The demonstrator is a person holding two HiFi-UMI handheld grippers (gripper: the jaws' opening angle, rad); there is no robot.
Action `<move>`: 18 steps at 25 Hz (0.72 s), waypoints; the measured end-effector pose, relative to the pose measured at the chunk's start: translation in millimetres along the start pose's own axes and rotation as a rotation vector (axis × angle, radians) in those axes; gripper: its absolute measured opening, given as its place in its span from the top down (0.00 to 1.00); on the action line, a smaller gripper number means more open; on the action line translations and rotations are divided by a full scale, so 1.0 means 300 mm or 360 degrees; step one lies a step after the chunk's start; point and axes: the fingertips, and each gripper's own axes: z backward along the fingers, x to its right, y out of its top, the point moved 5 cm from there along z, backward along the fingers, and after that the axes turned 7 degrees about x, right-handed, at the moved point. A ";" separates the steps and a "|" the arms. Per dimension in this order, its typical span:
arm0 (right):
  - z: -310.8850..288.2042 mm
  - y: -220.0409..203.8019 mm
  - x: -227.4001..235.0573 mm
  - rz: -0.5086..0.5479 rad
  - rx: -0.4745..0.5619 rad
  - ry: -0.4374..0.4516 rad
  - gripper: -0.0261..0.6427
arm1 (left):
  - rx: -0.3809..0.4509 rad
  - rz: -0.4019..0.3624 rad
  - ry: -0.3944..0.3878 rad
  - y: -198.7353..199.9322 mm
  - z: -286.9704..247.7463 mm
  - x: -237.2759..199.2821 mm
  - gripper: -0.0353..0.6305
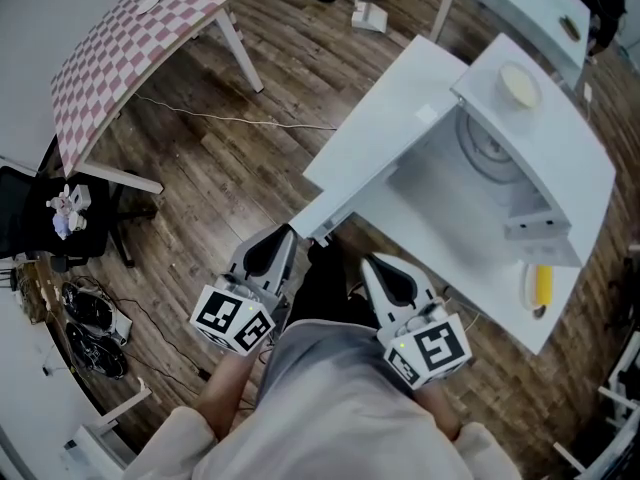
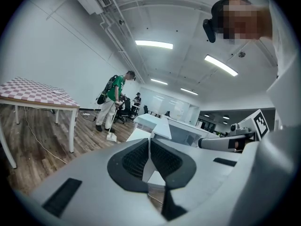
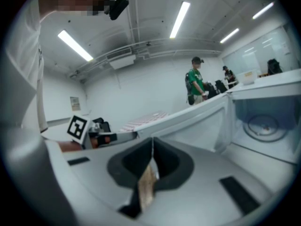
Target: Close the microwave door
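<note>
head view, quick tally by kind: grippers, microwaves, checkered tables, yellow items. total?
Grippers: 2, the left gripper and the right gripper, both shut on nothing
Microwave: 1, standing open
Checkered table: 1
Yellow item: 1, beside the microwave
Total: 5

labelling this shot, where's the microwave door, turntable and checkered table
microwave door (image 1: 385,128), head view, panel middle
turntable (image 3: 265,125), right gripper view, glass centre
checkered table (image 1: 130,53), head view, tabletop
</note>
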 end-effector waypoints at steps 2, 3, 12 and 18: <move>-0.004 0.001 0.001 -0.0005 -0.0006 -0.0005 0.92 | 0.0003 0.0007 -0.0005 0.003 -0.002 -0.004 0.92; -0.005 0.001 0.003 -0.0007 -0.0007 -0.0007 0.92 | 0.0005 0.0009 -0.0004 0.004 -0.003 -0.006 0.92; 0.002 0.001 0.006 -0.0013 -0.0003 -0.0009 0.92 | -0.0007 0.0002 -0.0029 0.009 -0.006 -0.003 0.92; 0.007 0.005 0.007 -0.0012 0.0000 -0.0015 0.92 | -0.0013 0.0019 -0.0057 0.002 -0.005 0.016 0.92</move>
